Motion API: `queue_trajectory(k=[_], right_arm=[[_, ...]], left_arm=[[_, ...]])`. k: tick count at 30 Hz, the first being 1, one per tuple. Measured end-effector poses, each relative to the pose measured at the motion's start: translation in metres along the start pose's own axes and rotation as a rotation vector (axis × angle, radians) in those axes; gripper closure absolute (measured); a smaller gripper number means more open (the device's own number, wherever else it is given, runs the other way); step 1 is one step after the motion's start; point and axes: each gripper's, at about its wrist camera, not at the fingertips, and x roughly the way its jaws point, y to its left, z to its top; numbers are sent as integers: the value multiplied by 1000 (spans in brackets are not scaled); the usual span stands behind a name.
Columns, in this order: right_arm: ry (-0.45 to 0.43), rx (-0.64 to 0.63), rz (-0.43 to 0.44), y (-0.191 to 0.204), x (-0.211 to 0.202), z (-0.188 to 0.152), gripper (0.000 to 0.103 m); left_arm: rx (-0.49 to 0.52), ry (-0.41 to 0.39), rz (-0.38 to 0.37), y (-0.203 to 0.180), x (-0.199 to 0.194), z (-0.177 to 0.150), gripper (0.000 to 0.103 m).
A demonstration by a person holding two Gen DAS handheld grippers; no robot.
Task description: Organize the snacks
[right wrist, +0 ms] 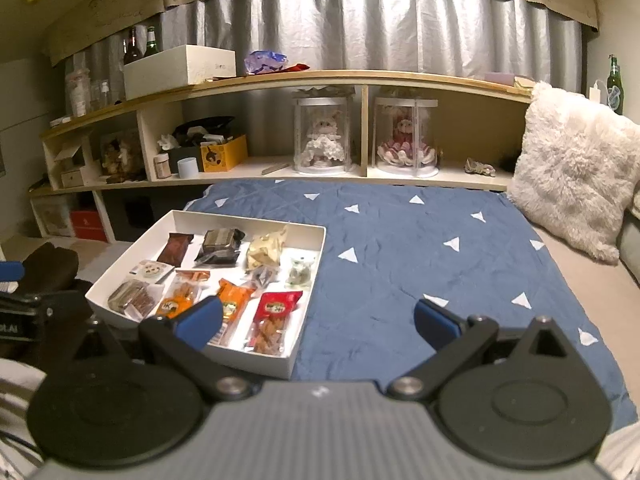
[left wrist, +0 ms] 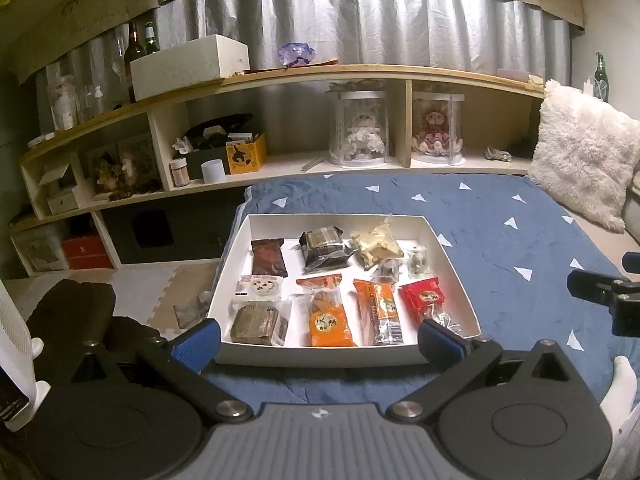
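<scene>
1. Left wrist view: your left gripper (left wrist: 320,338) has its jaws spread wide with nothing between them; the blue pads (left wrist: 197,340) sit at the near corners of the white tray (left wrist: 256,224).
2. The tray rests on a blue bedspread (left wrist: 500,264) with white triangles. A wooden shelf unit (left wrist: 304,74) runs behind the bed, silver curtains (left wrist: 360,20) hang above it, and a fluffy white pillow (left wrist: 580,160) stands at the right.
3. In the tray you can count roughly ten wrapped snacks: two orange packets (left wrist: 330,312), one red packet (left wrist: 424,298), one dark brown packet (left wrist: 268,258), and others in clear or pale wrap.
4. On the shelf stand two clear doll cases (left wrist: 360,128) and two bottles (left wrist: 140,46) at the left.
5. Your right gripper (left wrist: 604,290) shows at the right edge, over the bedspread.
6. Right wrist view: your right gripper (right wrist: 318,320) is also wide open and empty, hovering over the bedspread (right wrist: 420,260) by the tray's (right wrist: 308,312) right wall.
7. The snacks lie inside the tray, the red packet (right wrist: 278,306) nearest that wall.
</scene>
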Motion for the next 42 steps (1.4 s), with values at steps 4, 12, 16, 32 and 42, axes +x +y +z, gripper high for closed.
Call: queue_trajectory(k=[4, 12, 16, 32, 42], right_arm=[[4, -7, 0, 0, 0, -2, 0], [12, -11, 1, -1, 1, -2, 0], [12, -12, 1, -1, 1, -2, 0], [8, -20, 3, -2, 0, -3, 0], [7, -19, 2, -1, -1, -3, 0]], left_arm=[[-2, 1, -2, 1, 0, 0, 0], [-1, 1, 0, 1, 1, 0, 0], [-6, 2, -2, 0, 2, 0, 0], [-10, 4, 0, -1, 1, -1, 0], [-10, 4, 1, -1, 1, -1, 0]])
